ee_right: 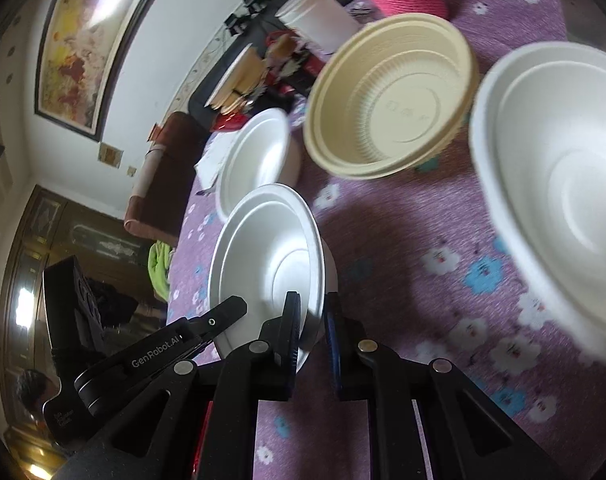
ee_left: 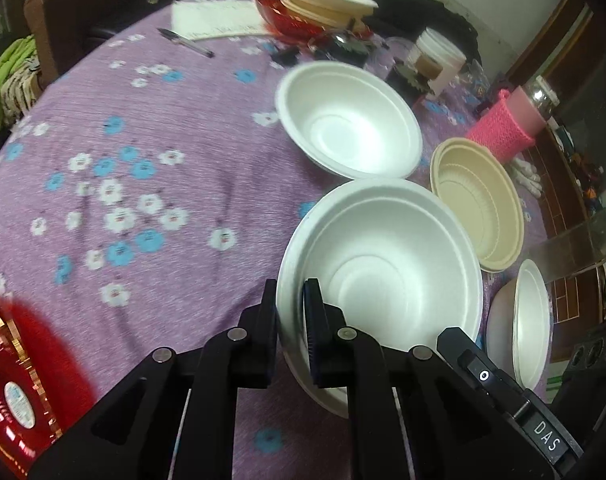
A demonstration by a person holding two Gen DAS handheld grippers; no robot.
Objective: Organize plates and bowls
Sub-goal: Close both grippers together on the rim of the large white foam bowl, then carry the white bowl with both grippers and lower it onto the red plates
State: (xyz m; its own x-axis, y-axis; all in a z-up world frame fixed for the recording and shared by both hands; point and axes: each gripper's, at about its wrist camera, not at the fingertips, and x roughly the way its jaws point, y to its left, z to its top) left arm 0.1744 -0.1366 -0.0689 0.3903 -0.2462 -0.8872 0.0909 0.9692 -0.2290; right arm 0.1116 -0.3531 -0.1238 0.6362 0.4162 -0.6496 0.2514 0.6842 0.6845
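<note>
**A lived-in home room, set around a cloth-covered counter**

This looks like a household living or dining room. The counter (ee_left: 151, 128) wears a purple floral cloth and carries everyday clutter: a pen (ee_left: 185, 42), a paper pad (ee_left: 219, 20), jars (ee_left: 439, 58) and disposable bowls (ee_left: 351, 120). A large framed painting (ee_right: 87, 36) hangs on a pale wall, beside a brown upholstered chair (ee_right: 163, 176) and dark carved wooden furniture (ee_right: 43, 248).

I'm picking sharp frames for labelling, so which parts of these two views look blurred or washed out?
Left wrist view: cloth and far clutter smeared, held white bowl fairly crisp, edges bent by the fisheye. Right wrist view: big white bowl at right and cream bowl motion-blurred; glare on the painting.
</note>
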